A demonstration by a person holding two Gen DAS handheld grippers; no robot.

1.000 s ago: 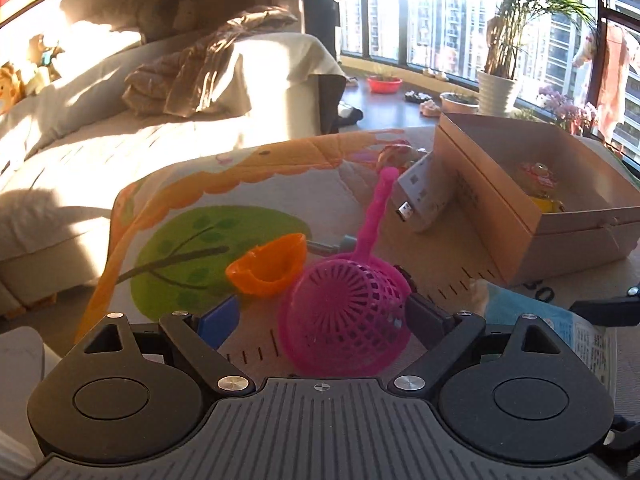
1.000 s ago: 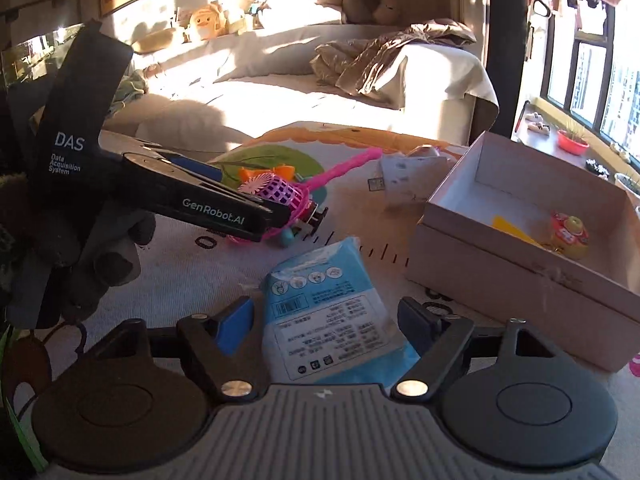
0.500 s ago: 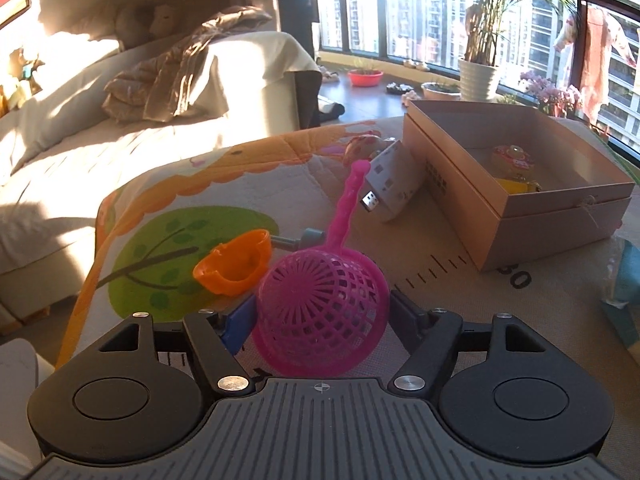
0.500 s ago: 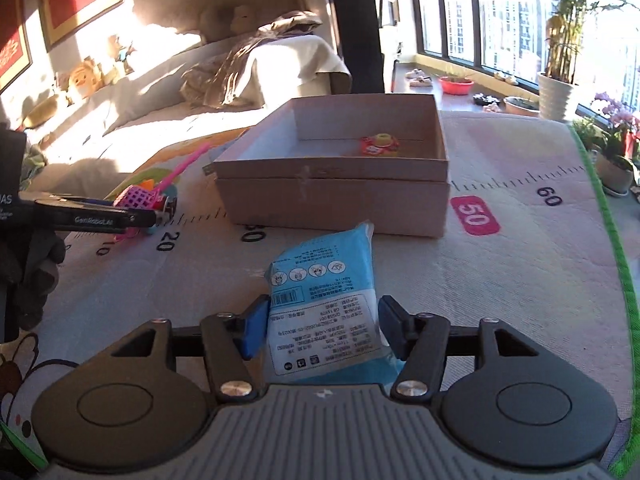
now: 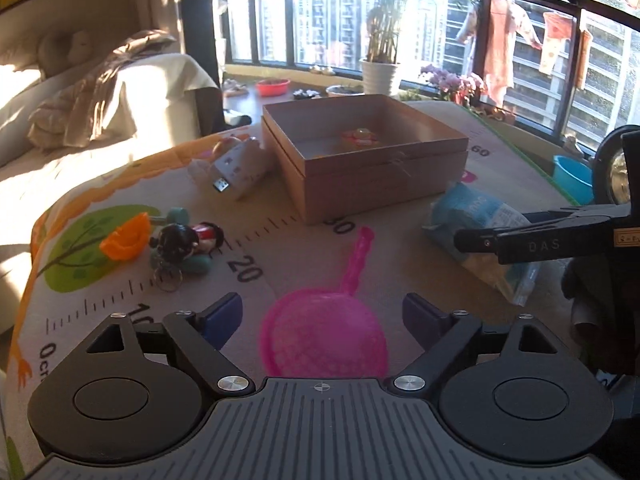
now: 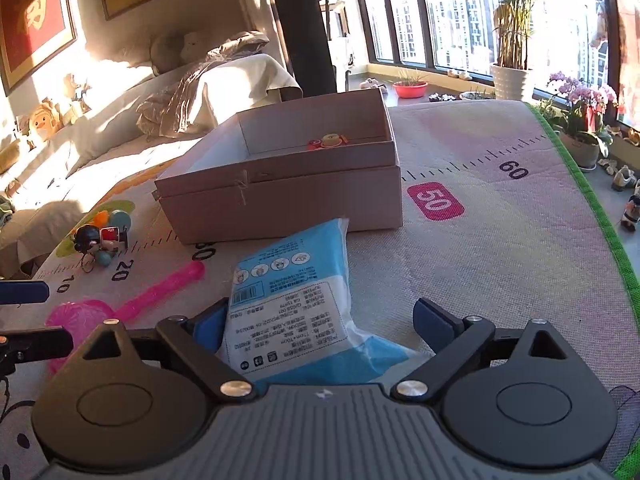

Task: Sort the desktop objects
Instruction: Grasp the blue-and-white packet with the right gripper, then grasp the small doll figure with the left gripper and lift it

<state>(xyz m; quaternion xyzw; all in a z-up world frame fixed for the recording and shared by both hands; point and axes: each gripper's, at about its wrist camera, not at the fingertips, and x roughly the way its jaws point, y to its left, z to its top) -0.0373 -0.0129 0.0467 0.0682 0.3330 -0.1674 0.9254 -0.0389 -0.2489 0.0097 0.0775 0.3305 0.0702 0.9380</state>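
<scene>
Released since earlier: pink strainer (image 5: 324, 344), blue packet (image 6: 292, 304) (against box (image 6: 280, 196) edge); both hand-held grippers opening.

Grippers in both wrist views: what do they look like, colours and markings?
Both have black linkage arms with silver screws, round black discs either side of a ribbed grey body, and blue finger pads. Seen side-on, the right gripper is a black bar lettered "DAS".

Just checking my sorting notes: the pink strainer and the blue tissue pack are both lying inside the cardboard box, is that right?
Not quite. The pink strainer and the blue tissue pack both lie on the mat in front of the cardboard box, not inside it. The right wrist view shows only a small toy in the box.
</scene>
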